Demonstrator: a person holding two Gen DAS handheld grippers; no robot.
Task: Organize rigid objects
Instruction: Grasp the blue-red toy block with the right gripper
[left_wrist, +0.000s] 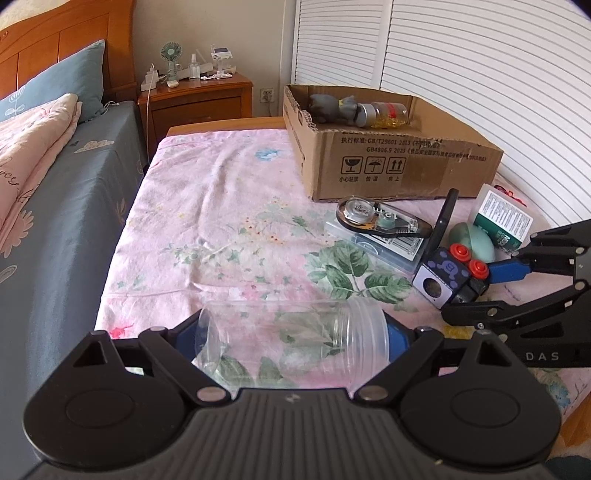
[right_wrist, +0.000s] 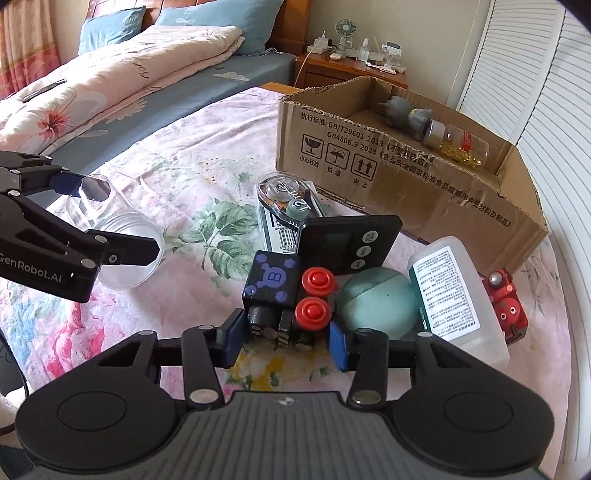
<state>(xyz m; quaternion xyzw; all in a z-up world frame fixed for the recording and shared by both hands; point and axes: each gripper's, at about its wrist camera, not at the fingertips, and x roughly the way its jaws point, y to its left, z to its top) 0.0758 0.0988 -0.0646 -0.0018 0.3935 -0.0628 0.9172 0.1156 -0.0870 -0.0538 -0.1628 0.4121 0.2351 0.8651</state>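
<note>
1. Floral bedsheet holds scattered items near the cardboard box.
2. My left gripper clamps the clear jar lengthwise.
3. My right gripper straddles the toy block, fingers not visibly closed; I judge closing, then boxing, comes next.

clear glossy plastic jar; matt brown corrugated cardboard box; soft, wrinkled floral cloth sheet; smooth matt green egg; polished wood nightstand; matt black plastic left hand-held gripper.
</note>
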